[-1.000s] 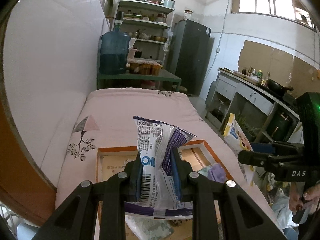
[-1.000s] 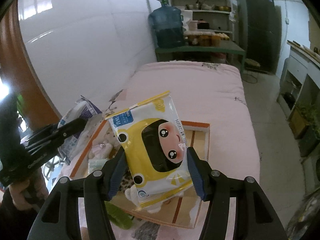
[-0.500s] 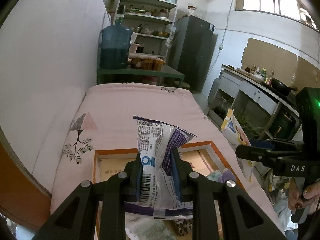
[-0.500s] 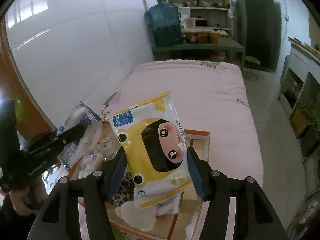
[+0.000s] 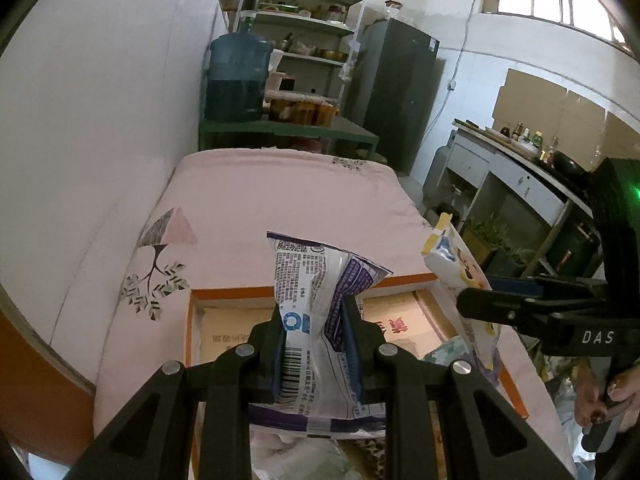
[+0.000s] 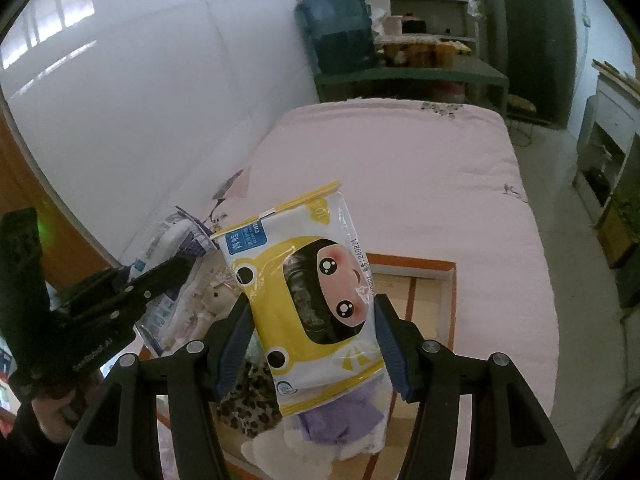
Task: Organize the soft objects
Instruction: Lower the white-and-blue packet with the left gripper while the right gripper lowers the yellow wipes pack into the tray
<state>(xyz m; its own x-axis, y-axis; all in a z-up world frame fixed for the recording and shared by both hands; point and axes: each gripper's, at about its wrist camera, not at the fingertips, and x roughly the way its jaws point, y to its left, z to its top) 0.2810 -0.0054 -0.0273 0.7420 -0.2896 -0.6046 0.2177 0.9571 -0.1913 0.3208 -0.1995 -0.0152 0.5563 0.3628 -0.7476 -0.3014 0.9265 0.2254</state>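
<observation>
Above the orange-rimmed box (image 5: 312,293), each hand-held gripper clamps a packet; pink bedding (image 6: 400,168) beyond.

Both grippers (image 5: 314,344) (image 6: 316,344) clamped, raised

pink quilted bed (image 5: 280,200) along white wall, leaf-and-triangle print (image 5: 160,264) near wall side. orange-rimmed cardboard box (image 6: 448,280) lies flat on bed's near end, open top. rest of bed surface beyond box bare pink fabric, small flower print (image 6: 440,108) at far end.
</observation>
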